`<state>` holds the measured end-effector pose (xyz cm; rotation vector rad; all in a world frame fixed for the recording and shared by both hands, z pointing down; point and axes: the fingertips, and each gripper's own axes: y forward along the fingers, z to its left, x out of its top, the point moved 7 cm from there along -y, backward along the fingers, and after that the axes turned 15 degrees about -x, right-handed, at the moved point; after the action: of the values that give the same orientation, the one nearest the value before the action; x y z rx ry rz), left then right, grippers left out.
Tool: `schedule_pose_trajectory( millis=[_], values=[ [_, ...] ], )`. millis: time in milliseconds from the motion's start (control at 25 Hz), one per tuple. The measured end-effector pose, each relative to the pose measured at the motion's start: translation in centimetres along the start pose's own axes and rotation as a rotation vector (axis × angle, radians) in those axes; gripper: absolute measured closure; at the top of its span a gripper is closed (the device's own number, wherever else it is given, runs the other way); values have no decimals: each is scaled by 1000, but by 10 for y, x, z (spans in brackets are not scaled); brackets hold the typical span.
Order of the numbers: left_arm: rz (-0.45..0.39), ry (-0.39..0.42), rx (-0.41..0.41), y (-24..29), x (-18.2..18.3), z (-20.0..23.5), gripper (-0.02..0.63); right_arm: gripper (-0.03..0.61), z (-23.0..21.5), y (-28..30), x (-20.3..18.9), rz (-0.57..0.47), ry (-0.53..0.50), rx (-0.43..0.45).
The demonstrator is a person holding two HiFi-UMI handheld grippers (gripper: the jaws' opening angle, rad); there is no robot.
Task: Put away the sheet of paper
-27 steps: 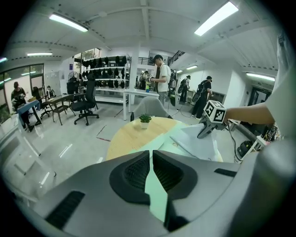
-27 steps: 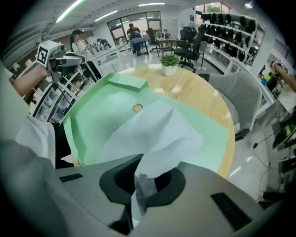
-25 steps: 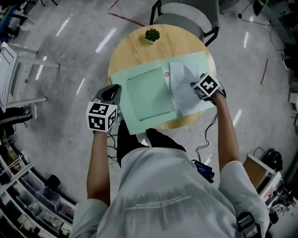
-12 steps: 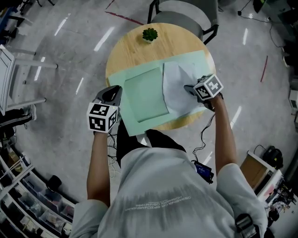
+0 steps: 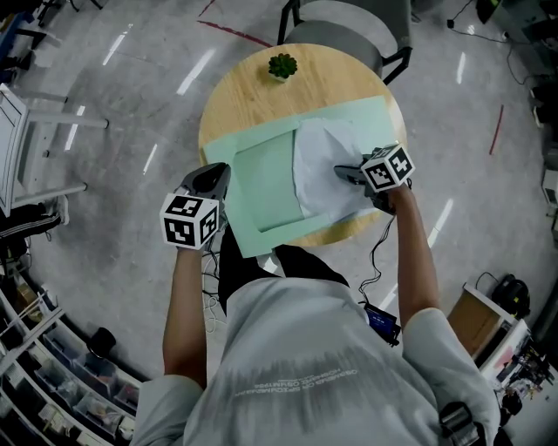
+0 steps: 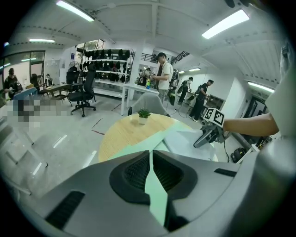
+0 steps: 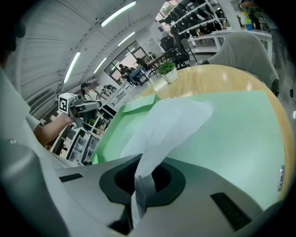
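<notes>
An open pale green folder [image 5: 263,187] lies on the round wooden table [image 5: 248,91]. A white sheet of paper [image 5: 324,165] lies bowed over the folder's right half, its left edge reaching the raised inner panel. My right gripper [image 5: 342,172] is shut on the sheet's near right part; in the right gripper view the paper [image 7: 172,121] rises from between the closed jaws of that gripper [image 7: 138,185] above the green folder [image 7: 231,134]. My left gripper [image 5: 218,176] is at the folder's left edge; in the left gripper view the closed jaws of this gripper [image 6: 151,172] pinch a strip of the green folder [image 6: 156,194].
A small potted plant [image 5: 282,65] stands at the table's far edge. A grey chair [image 5: 349,22] sits behind the table. Shelves and bins line the floor at lower left. People and desks stand in the background of the left gripper view.
My right gripper has carried the paper leftward, so the sheet now covers more of the folder's middle. The left gripper has stayed at the folder's left edge.
</notes>
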<state>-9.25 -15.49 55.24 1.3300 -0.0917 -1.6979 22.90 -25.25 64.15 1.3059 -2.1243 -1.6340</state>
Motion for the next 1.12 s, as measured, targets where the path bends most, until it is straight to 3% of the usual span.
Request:
schedule_pose_trajectory(
  millis=[200,600,840,1120],
  values=[
    [3,2,1,2,1,1,577,548,8,13,1,28,7,27],
    [11,-14,-5,3,-3,1,577,518,20,30,11,-4,22,-72],
    [8,-13,-9,2,-5,1,577,375,37,38,13,-26,-41,-118],
    [14,-18,-12,-2,-13,2,577,316,36,33,2,-34,-7,-144]
  ],
)
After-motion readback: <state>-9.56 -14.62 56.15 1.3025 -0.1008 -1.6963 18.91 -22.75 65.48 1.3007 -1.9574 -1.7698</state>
